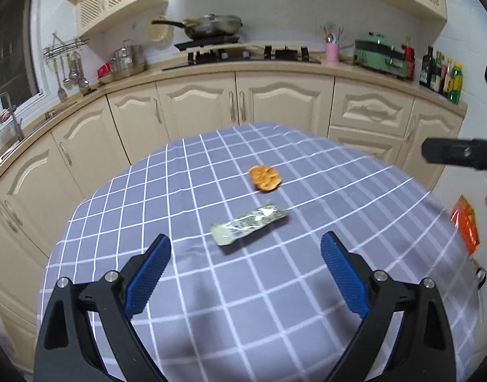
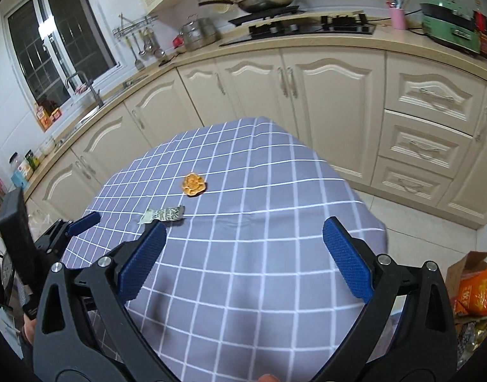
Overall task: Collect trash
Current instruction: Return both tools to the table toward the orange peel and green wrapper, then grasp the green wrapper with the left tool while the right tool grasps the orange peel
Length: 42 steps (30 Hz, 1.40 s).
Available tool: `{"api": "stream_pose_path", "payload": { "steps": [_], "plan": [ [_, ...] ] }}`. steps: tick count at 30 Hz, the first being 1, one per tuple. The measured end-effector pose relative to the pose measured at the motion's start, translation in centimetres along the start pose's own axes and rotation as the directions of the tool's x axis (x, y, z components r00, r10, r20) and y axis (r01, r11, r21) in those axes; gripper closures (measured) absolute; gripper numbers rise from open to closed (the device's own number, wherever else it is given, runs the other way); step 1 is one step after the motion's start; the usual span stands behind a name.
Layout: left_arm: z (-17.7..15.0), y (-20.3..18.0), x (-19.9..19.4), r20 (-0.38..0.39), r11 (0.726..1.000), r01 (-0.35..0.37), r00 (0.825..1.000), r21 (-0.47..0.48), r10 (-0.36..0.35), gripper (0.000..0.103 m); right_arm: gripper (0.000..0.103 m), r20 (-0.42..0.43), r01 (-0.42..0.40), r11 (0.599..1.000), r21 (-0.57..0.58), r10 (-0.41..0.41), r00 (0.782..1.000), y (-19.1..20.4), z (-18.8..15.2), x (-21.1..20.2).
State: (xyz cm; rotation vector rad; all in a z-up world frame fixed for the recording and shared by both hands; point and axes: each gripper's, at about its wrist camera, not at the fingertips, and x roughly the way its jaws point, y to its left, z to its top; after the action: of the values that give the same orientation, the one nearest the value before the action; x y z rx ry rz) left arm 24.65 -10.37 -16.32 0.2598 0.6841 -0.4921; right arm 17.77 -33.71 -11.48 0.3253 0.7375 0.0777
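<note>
Both tools are hanging wide open and holding nothing. The left tool (image 1: 245, 270) is pointing at the green wrapper (image 1: 249, 223) lying on the desk (image 1: 339, 191), just before the orange peel (image 1: 264, 177). The right tool (image 2: 243, 256) is waiting. The pick-up looks not yet begun; next, the left tool probably needs to go down and pinch the wrapper.

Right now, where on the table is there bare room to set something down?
Bare cloth spans the near half of the table, below the wrapper, and the far edge beyond the orange peel. Only the middle, around those two, is taken.

one green wrapper (image 1: 249, 224), one orange peel (image 1: 264, 178), two grippers, four blue fingers (image 1: 147, 273)
</note>
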Motion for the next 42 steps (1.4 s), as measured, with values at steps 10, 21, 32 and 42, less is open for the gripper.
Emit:
{"api": "stream_pose_path", "payload": {
  "steps": [10, 21, 32, 42],
  "plan": [
    [2.6, 1.2, 8.7, -0.159, 0.973, 0.127, 0.982, 0.192, -0.097, 0.014, 0.006, -0.078, 0.012, 0.999, -0.03, -0.014, 0.997, 1.8, 2.0, 6.4],
    [1.3, 4.2, 7.8, -0.143, 0.975, 0.221, 0.964, -0.031, -0.223, 0.094, 0.007, -0.158, 0.002, 0.994, -0.109, -0.019, 0.987, 5.5, 2.8, 14.1],
    [0.4, 8.8, 5.0, -0.003, 0.96, 0.126, 0.991, -0.25, -0.131, 0.094, 0.068, -0.136, 0.082, 0.967, -0.24, -0.117, 0.984, 8.8, 1.6, 16.2],
    [0.5, 8.5, 3.4, 0.046, 0.967, 0.123, 0.992, -0.225, -0.116, 0.093, 0.068, -0.104, 0.044, 0.98, -0.193, -0.065, 0.992, 7.4, -1.3, 9.1]
  ]
}}
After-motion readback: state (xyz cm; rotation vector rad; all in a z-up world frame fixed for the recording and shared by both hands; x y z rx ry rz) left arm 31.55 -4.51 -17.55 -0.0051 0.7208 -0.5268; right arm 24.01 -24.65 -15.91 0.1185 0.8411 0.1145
